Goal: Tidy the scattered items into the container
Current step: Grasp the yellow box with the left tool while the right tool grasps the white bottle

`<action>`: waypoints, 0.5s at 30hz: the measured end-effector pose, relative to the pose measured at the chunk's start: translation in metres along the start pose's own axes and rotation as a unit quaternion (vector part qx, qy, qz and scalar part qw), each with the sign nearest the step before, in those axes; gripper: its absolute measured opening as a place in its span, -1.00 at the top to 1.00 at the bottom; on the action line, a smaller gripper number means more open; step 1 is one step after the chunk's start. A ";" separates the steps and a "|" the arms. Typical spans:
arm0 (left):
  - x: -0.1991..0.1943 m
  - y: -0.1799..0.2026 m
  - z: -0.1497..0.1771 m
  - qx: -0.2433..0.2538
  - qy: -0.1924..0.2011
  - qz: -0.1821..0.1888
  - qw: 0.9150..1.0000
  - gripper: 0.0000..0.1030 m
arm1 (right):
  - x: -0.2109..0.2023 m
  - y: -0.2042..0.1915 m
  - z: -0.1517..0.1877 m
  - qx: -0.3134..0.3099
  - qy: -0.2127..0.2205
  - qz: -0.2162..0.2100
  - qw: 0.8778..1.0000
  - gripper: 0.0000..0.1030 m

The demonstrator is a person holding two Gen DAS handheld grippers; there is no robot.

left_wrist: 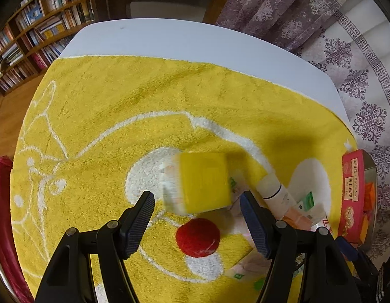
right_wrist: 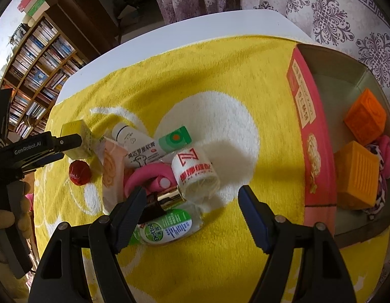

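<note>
On the yellow towel [left_wrist: 99,106] lies a yellow box [left_wrist: 197,181], blurred, with a red ball [left_wrist: 198,237] close to it. My left gripper [left_wrist: 197,223] hangs open over the ball, and the box sits just past its fingertips with a gap on each side. The right wrist view shows a pile: a white roll [right_wrist: 195,174], a gold-capped tube [right_wrist: 169,198], a Dettol bottle [right_wrist: 167,229], a pink ring [right_wrist: 149,176], an ointment box [right_wrist: 157,149] and a white tube [right_wrist: 123,132]. My right gripper [right_wrist: 192,217] stands open above the pile, holding nothing.
The pink open box [right_wrist: 311,131] stands at the towel's right edge and holds two orange cubes [right_wrist: 365,116] and a pink cloth. The white table [left_wrist: 169,40] shows beyond the towel. Bookshelves are at the left, a patterned curtain at the back right.
</note>
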State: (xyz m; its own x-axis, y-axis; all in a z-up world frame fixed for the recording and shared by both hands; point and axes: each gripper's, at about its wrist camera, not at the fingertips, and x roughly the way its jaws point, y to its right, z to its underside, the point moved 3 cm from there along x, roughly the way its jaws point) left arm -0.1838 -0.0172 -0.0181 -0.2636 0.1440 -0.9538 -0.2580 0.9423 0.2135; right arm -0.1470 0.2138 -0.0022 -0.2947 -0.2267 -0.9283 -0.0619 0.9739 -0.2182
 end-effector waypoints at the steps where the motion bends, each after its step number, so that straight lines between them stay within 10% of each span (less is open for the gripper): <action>1: 0.000 0.001 -0.001 0.000 0.000 0.001 1.000 -0.40 | 0.000 0.000 -0.001 0.000 0.000 0.000 1.000 -0.53; 15: 0.038 -0.008 -0.008 -0.012 -0.028 -0.015 0.999 -0.28 | 0.007 0.006 -0.006 0.004 0.001 0.007 1.000 -0.53</action>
State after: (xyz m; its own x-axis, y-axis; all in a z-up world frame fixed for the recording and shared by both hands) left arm -0.1990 -0.0220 -0.0543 -0.2036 0.1327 -0.9700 -0.2871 0.9391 0.1887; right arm -0.1552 0.2184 -0.0077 -0.2975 -0.2128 -0.9307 -0.0495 0.9770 -0.2076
